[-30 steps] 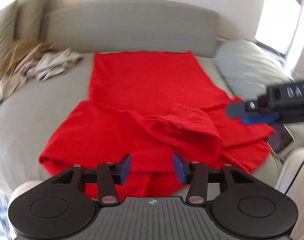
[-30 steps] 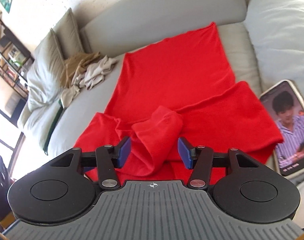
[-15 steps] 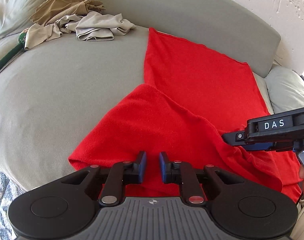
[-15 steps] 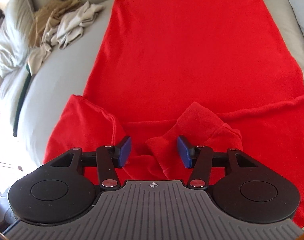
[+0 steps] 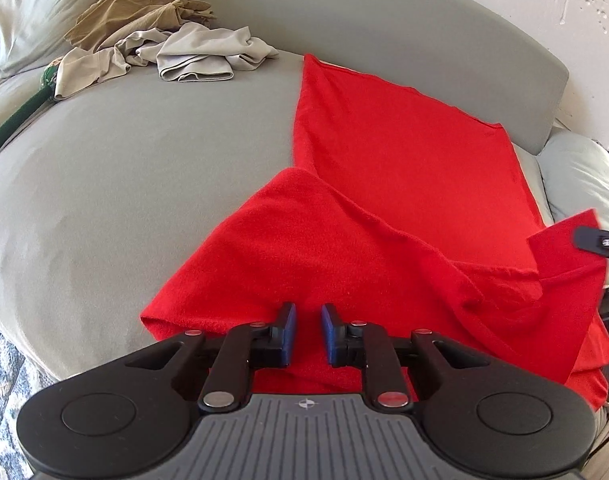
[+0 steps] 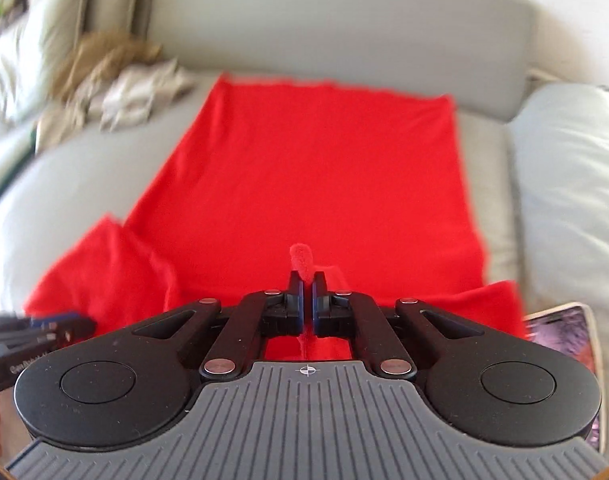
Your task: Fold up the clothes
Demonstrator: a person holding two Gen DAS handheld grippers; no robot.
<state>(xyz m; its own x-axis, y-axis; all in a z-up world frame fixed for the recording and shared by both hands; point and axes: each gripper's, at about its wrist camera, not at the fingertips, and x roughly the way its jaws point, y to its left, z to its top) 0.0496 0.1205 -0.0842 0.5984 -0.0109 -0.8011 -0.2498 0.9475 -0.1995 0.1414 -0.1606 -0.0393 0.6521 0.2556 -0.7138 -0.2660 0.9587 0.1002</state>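
Showing one red garment, two tools.

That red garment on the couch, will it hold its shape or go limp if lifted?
Probably limp: the red garment drapes in soft folds over the couch. Where the right gripper pinches it, only a small tuft pokes up, so it looks thin and light. Its fuzzy surface likely grips the pads rather than slipping.

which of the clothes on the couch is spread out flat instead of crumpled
The red garment, laid out along the seat toward the backrest. The tan garment and the light grey garment lie bunched in a heap at the far left.
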